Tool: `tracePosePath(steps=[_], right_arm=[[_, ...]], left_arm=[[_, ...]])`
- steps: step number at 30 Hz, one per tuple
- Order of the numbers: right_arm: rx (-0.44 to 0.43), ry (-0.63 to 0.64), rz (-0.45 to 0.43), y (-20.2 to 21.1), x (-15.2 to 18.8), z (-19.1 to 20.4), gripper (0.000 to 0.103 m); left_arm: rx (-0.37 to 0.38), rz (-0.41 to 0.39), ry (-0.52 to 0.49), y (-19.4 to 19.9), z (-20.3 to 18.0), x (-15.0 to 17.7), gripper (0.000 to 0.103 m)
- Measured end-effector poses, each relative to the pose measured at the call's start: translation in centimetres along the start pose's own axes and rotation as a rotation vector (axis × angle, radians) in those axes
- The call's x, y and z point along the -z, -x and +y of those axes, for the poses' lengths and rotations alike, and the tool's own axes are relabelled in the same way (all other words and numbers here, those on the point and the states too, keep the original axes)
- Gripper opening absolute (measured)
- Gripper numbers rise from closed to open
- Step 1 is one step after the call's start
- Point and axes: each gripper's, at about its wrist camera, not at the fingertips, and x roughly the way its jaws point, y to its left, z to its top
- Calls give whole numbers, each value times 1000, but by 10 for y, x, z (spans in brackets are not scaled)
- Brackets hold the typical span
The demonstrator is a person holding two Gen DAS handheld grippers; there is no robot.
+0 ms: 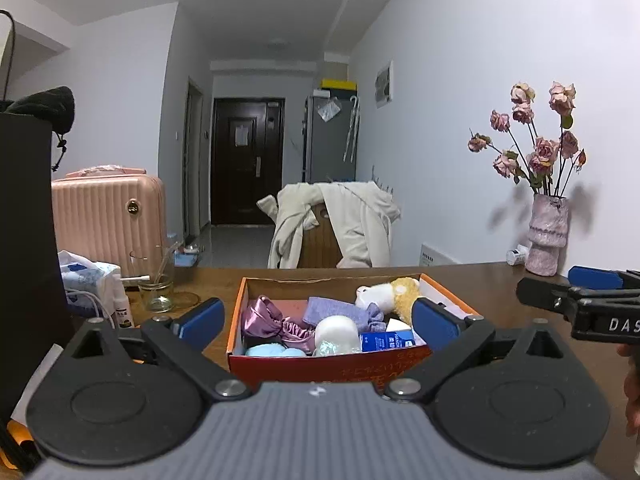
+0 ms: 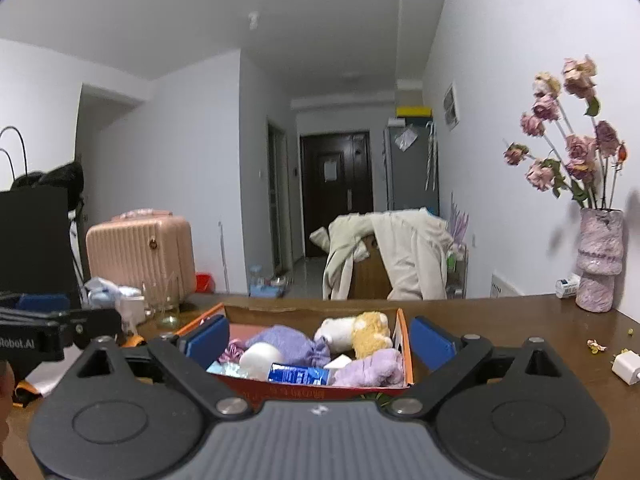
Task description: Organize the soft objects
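An orange-and-red cardboard box (image 1: 328, 366) (image 2: 403, 344) stands on the brown table right in front of both grippers. It holds a purple satin scrunchie (image 1: 276, 322), a lavender cloth (image 1: 340, 310) (image 2: 286, 344), a white-and-yellow plush toy (image 1: 390, 294) (image 2: 356, 330), a white foam ball (image 1: 336, 332), a blue packet (image 1: 386, 340) (image 2: 298, 372) and a pale purple plush piece (image 2: 372, 368). My left gripper (image 1: 318, 320) is open, its blue pads either side of the box's near end. My right gripper (image 2: 320, 340) is open too, straddling the same box, with nothing gripped.
A pink vase of dried roses (image 1: 548, 236) (image 2: 598, 260) stands at the table's right, against the wall. A glass jar (image 1: 156, 280), a tissue pack (image 1: 88, 280) and a black bag (image 1: 28, 240) crowd the left. A white charger (image 2: 626, 366) lies far right. A coat-draped chair (image 1: 332, 224) stands behind the table.
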Motion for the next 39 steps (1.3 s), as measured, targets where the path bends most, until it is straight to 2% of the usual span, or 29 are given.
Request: tracePosePath(steps=[11,18,24,31,34,39], right_arm=[[33,-16,-30,27,14,7,99],[38,17,-33,62,28,21,100],[38,38,-36,108,51,36,100],[26,66,-46,158,88,52,103],[27,54,-10,171,108,56,103],[-12,87,45,179,122,61,103]], left_arm=[[6,-45,3,29,1,10,103],[-6,-47,9,66,0,23,103],[-11,-21,20,111,2,48,103],[-54,-52,13,161,5,85,103],[-63,-28,22,174,6,101,103],[-70,10,-25,181,6,119,103]])
